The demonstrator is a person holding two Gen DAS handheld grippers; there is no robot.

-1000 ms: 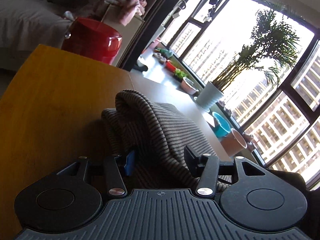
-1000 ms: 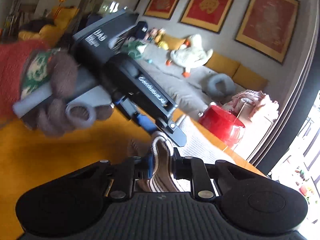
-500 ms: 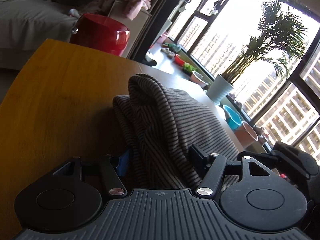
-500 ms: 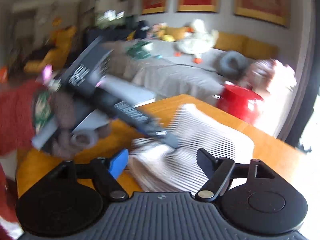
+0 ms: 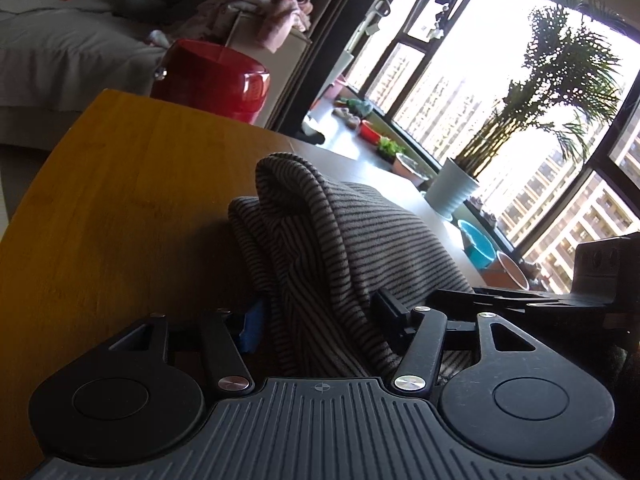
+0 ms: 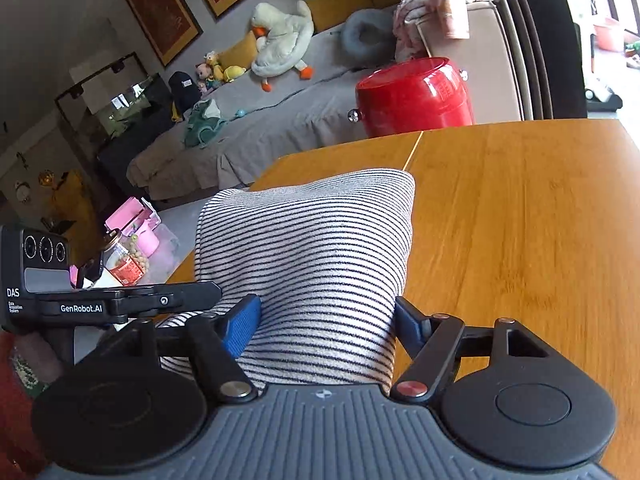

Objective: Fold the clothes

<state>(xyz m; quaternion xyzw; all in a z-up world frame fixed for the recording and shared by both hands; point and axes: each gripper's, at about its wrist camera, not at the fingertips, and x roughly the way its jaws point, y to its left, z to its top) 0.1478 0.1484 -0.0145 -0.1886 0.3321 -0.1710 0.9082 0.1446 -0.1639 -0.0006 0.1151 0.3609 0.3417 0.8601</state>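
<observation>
A striped garment (image 6: 312, 248) lies folded flat on the wooden table (image 6: 520, 220). My right gripper (image 6: 326, 320) straddles its near end. The jaws are closing, with the cloth filling the gap between the blue pads and no visible pinch. In the left wrist view the same garment (image 5: 360, 240) is bunched into a raised ridge. My left gripper (image 5: 320, 316) is closing on that fold, and its pads press the cloth from both sides. The left gripper's fingers (image 6: 180, 298) reach the garment's left edge. The right gripper's fingers (image 5: 500, 296) come in from the right.
A red round container (image 6: 412, 96) stands just beyond the table's far edge, in front of a grey sofa holding a plush goose (image 6: 280, 36). A jar (image 6: 128, 264) and a pink box (image 6: 136, 220) sit left of the table. A potted plant (image 5: 452, 192) stands by the window.
My right gripper let go of the pinched cloth, opened wide, rolled and swung sideways. The garment now lies flat between its fingers. My left gripper hardly moved and kept its fold.
</observation>
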